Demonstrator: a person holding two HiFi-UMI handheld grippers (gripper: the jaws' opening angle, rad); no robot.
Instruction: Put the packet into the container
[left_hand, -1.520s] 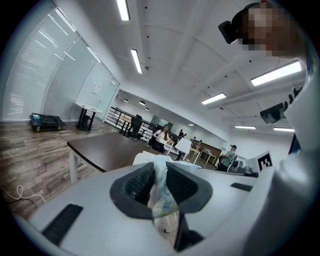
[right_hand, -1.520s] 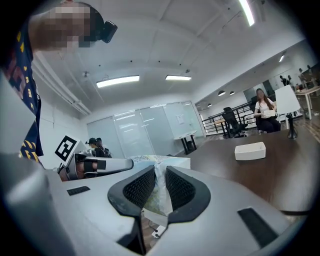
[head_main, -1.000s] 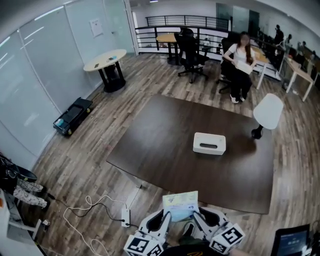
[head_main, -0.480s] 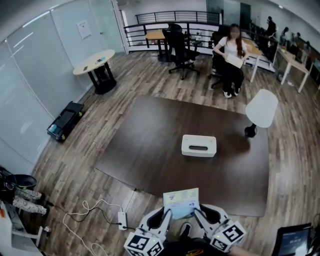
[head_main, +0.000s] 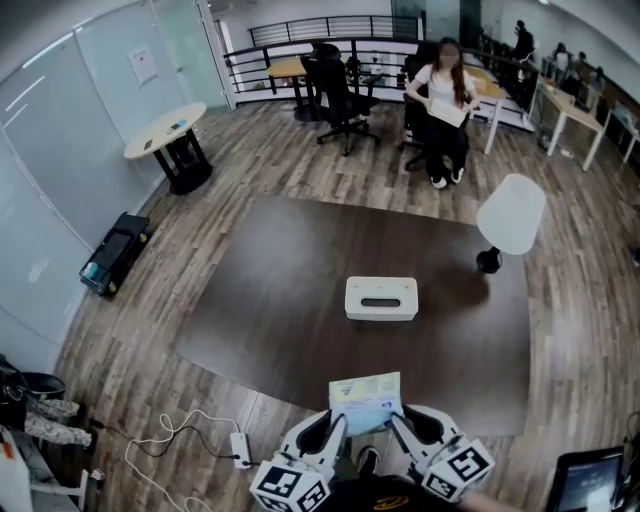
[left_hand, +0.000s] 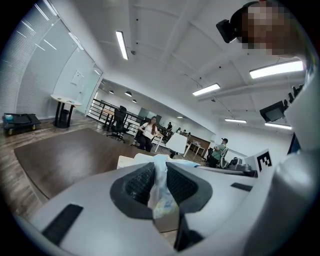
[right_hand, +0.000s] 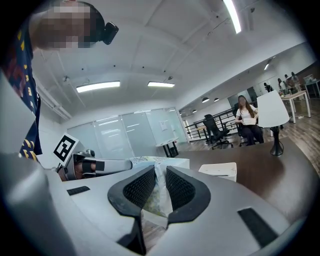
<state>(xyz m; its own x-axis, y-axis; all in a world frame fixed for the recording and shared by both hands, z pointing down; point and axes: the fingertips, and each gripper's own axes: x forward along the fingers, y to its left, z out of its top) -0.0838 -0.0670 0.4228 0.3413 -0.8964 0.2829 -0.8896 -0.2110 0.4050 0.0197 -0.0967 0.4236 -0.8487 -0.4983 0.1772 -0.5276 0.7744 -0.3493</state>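
A light blue and white packet (head_main: 366, 401) hangs flat between my two grippers near the table's front edge. My left gripper (head_main: 337, 423) is shut on its left edge, and the packet (left_hand: 161, 187) shows pinched between the ribbed pads. My right gripper (head_main: 393, 423) is shut on its right edge, with the packet (right_hand: 159, 192) squeezed between its pads. The white container (head_main: 381, 298), a low box with a slot in its front, stands on the dark brown table (head_main: 280, 320) well beyond the packet. It also shows as the container (right_hand: 219, 170) ahead on the right.
A white chair (head_main: 510, 216) stands at the table's far right corner. A person (head_main: 437, 95) sits on an office chair beyond the table. A power strip with a white cable (head_main: 205, 430) lies on the wooden floor at the left. A round side table (head_main: 167, 135) stands far left.
Both grippers with the packet have advanced toward the table; the container and table have drifted left and nearer in the head view. The grip on the packet is unchanged.
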